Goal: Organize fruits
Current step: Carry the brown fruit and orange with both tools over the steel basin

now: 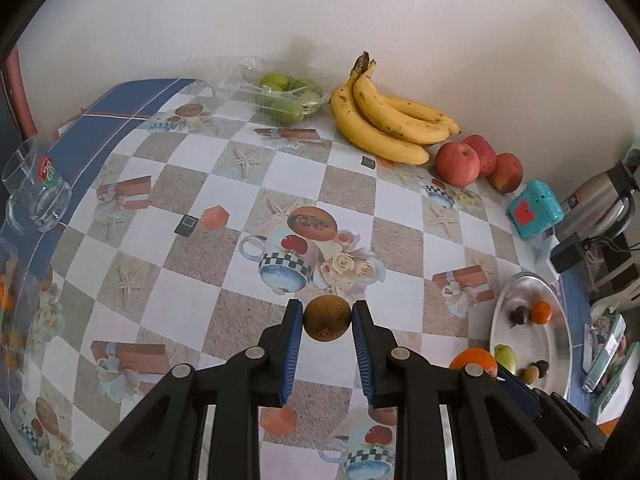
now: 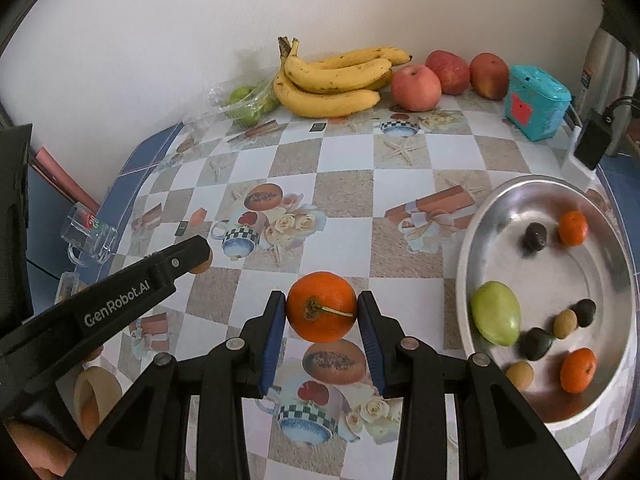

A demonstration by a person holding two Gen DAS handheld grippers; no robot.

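Both tongs hold fruit. The left gripper (image 1: pixel 327 322) is squeezed tight on a small brown fruit (image 1: pixel 327 318), pinched between its blue pads above the checked tablecloth (image 1: pixel 192 184). The right gripper (image 2: pixel 322 312) is clamped on an orange (image 2: pixel 321 307), stem facing the camera, also up off the cloth.

The job now looks like carrying both fruits to the metal bowl (image 2: pixel 600 280) on the right side of the table. It already has small oranges, dark fruits, tan ones and a green fruit (image 2: pixel 496 313) inside. To do this well, keep each squeeze firm but gentle, since round fruit can roll out. Bring each fruit low over a bare spot in the bowl before letting go, so it does not bounce or knock the others.

The two tongs are close together, so going one at a time would stop them bumping.

Near the wall lie bananas (image 1: pixel 388 120), three red apples (image 1: pixel 458 164) and a clear box of green fruit (image 1: pixel 284 94). A glass mug (image 1: pixel 36 192) stands at the left edge, well away. A teal box (image 2: pixel 536 98) and a black gadget (image 2: pixel 594 144) sit just behind the bowl, so do not swing wide there.
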